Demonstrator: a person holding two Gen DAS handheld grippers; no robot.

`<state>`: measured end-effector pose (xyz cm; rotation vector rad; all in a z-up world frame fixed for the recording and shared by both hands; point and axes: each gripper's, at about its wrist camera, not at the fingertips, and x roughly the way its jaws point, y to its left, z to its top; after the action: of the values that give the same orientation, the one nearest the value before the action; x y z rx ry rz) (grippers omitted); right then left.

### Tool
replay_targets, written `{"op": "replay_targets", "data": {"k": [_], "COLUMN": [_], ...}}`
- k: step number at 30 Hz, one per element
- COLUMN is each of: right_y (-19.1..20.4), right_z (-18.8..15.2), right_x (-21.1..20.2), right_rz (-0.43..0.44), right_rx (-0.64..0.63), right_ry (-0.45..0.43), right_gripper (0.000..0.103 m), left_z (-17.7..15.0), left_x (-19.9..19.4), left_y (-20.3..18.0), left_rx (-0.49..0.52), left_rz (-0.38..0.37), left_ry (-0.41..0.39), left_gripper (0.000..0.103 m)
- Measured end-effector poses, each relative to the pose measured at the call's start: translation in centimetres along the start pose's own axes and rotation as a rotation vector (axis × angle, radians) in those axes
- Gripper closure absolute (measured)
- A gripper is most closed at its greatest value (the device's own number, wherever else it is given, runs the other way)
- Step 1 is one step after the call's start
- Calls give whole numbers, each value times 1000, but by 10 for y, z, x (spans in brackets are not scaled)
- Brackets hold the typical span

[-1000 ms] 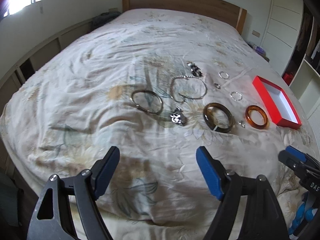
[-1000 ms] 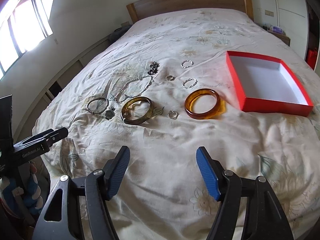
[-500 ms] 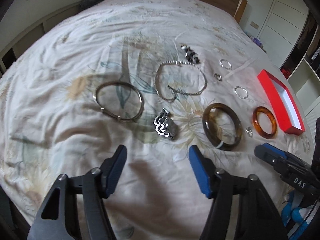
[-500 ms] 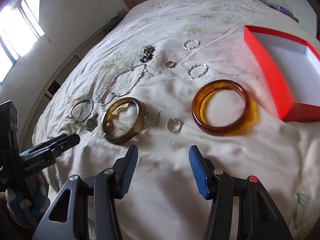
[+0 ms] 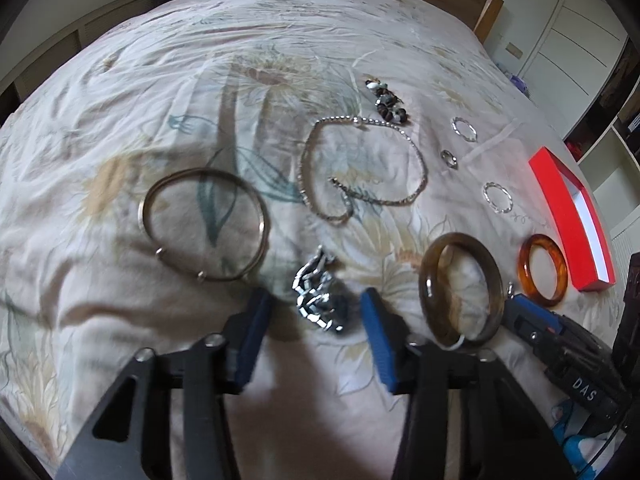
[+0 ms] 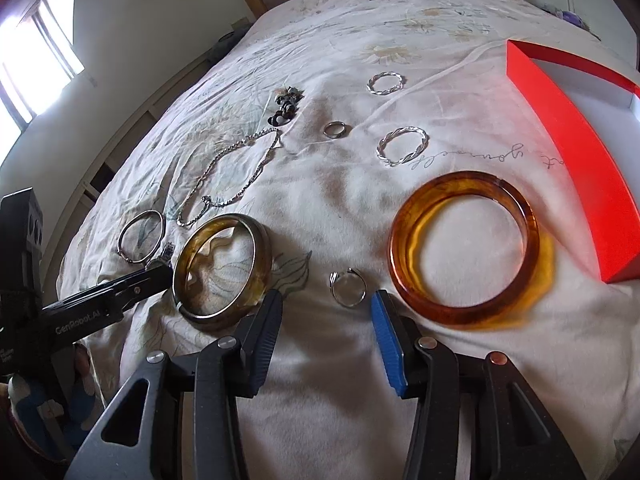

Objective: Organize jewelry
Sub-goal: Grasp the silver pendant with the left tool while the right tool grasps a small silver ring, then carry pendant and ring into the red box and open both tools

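Bedroom, floral bedspread (image 5: 120,80) carries jewelry. Left claw (image 5: 316,316) open, straddling chain heap (image 5: 316,300); blue pads either side, contact unclear. Right claw (image 6: 326,312) open, small ring (image 6: 347,287) just ahead between tips. Beside ring: amber bangle (image 6: 464,248) toward box, brown bangle (image 6: 224,268) opposite side. Judgement: lower tips flush, close slowly, avoid pinching fabric; ring may slip. Red box (image 6: 580,168) beyond amber bangle; visible white interior holds nothing.

two chunky resin bangles, one dark brown (image 6: 224,270), one amber orange (image 6: 464,248), one thin silver wire bangle (image 5: 204,226), one silver chain necklace (image 5: 362,170), one crumpled silver link bracelet (image 5: 316,300), one dark beaded cluster (image 5: 386,102), two twisted silver rings (image 6: 402,146) (image 6: 385,83), two plain small silver rings (image 6: 335,129) (image 6: 347,287), one open red cardboard box (image 6: 568,128)
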<state>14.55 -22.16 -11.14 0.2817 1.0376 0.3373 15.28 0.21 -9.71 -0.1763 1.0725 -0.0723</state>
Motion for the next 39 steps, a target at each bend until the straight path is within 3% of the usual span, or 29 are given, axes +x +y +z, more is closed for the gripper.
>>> {"op": "replay_targets", "data": {"k": [3,8,11,12,19,26,32,39], "right_y": [-2,-6,-11,-13,-7,2,-19,-110], "right_z": [1,4,4,4,2,1,8,53], "right_x": [3,6,7,7,-8,-52,-96,-135], "right_rz": [7,13,-6,-2,-1,23,-14,-158], "right_rx": [13,50,72,77,49,26,15,18], "right_ry": [0,-5,-6,-5,-23,-94,-162,-192], "right_gripper": [58,63,82,83,84,84,84,84], "left_z": [2,0,-1,-1,-3,-3,12,49], "left_x": [5,8,6,5,-12,-47,-70,-56], "left_y": [-4,-9,-13,-13,-11,-13,-63,-169], "left_rx": [10,31,49,54,44,41,134,250], "left_rz": [-8,8,24,28,31,38,-11,-174], "left_ry": [7,2,-9,-12,-30,-72,-118,-113], "left_gripper": [76,81,82,82,83,83,83,83]}}
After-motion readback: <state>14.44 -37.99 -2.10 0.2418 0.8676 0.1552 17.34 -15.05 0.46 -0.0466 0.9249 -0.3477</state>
